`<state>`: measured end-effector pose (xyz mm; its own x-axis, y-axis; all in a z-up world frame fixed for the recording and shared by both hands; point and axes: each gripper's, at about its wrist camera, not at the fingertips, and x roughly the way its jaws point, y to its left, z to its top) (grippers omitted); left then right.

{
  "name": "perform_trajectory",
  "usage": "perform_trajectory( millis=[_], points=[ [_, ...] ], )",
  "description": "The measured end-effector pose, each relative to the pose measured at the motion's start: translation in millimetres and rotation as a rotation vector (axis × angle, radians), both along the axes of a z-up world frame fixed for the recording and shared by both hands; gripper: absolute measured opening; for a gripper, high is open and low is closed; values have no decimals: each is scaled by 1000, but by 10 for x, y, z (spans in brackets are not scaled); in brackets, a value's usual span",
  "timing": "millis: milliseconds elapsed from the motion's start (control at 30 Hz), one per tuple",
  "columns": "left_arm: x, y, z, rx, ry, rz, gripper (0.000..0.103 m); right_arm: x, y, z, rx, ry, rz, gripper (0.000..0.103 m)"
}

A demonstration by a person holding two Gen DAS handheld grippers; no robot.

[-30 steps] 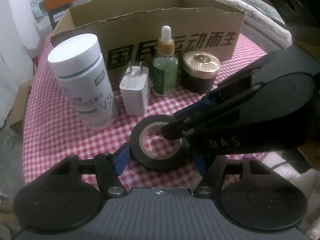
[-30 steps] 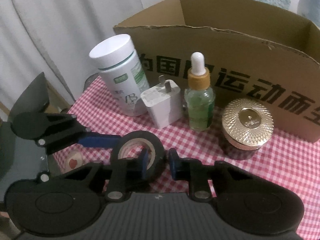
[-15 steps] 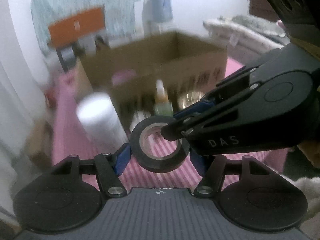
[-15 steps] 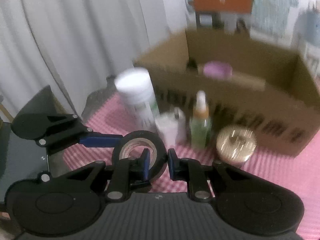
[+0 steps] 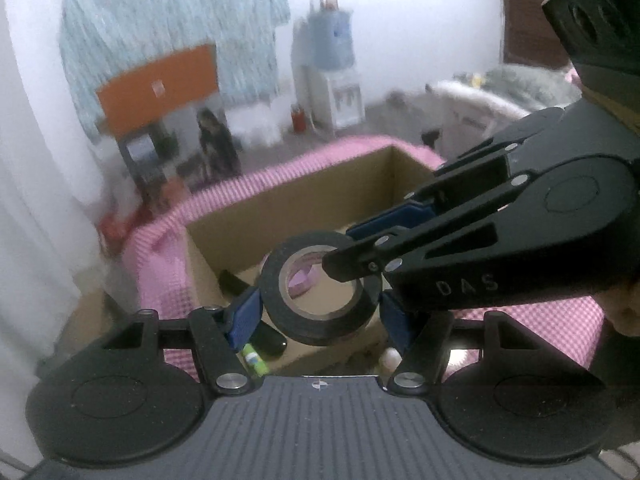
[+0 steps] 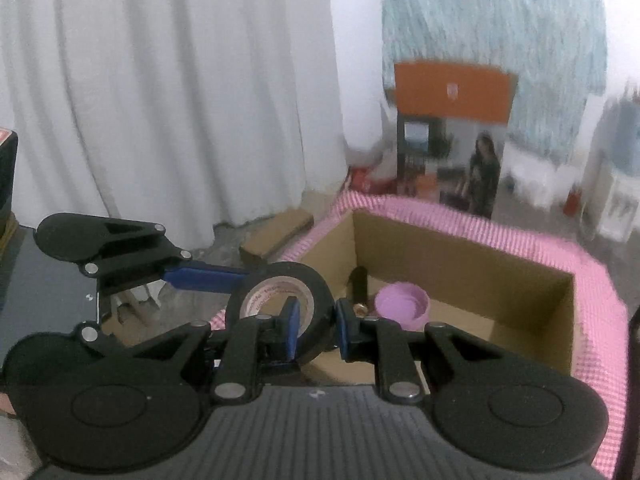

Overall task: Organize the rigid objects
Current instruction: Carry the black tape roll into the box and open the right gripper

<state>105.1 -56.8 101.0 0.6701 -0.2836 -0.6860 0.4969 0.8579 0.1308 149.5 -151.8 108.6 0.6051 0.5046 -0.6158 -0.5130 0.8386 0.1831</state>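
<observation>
1. White curtain (image 6: pixel 160 92) fills the left of my right wrist view; further right I see a pale blue hanging cloth (image 6: pixel 492 28) and an orange-topped printed box (image 6: pixel 452 136) standing behind the table.
2. Below those, the pink checked tablecloth (image 6: pixel 596 280) runs around an open cardboard box (image 6: pixel 472 248).
3. Inside the box I can make out a dark upright item (image 6: pixel 359 280), too blurred to name, and to its right a purple round lid (image 6: pixel 402 304).
4. In my left wrist view, the black tape roll (image 5: pixel 320 292) hangs in the air over the near part of the box, tilted so its hole faces the camera.
5. My left gripper (image 5: pixel 320 316) spans the roll from outside: one blue pad (image 5: pixel 245 314) presses the roll's left edge, and the other sits at its right edge. The fingers stand moderately apart, clamped on the roll's full width.
6. My right gripper (image 6: pixel 316 330) comes in from the right in that view and bites the roll's wall: its left pad (image 6: pixel 291 330) is inside the hole, its right pad against the outer face. These fingers are nearly together, pinching only the thickness of the tape.
7. Both grippers thus hold the same roll, with the right one's fingertip crossing over the hole in the left wrist view.
8. A small green-and-white object (image 5: pixel 255 360) shows under the left finger; I cannot tell what it is.
</observation>
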Motion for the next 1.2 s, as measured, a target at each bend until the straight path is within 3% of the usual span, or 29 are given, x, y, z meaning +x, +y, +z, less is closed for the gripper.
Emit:
perform_trajectory(
  millis=[233,400,700,1200],
  points=[
    [1058,1,-527,-64,421,34,65,1012,-177,-564,6,327,-19,21],
    [1307,4,-896,-36,548,92,65,1283,-162,-908,-6,444,-11,20],
    [1376,-32,-919,-7,534,84,63,1453,-97,-1094,-21,481,-7,20],
    [1480,-205,-852,54,488,51,63,1386,-312,-971,-3,460,-61,21]
  ],
)
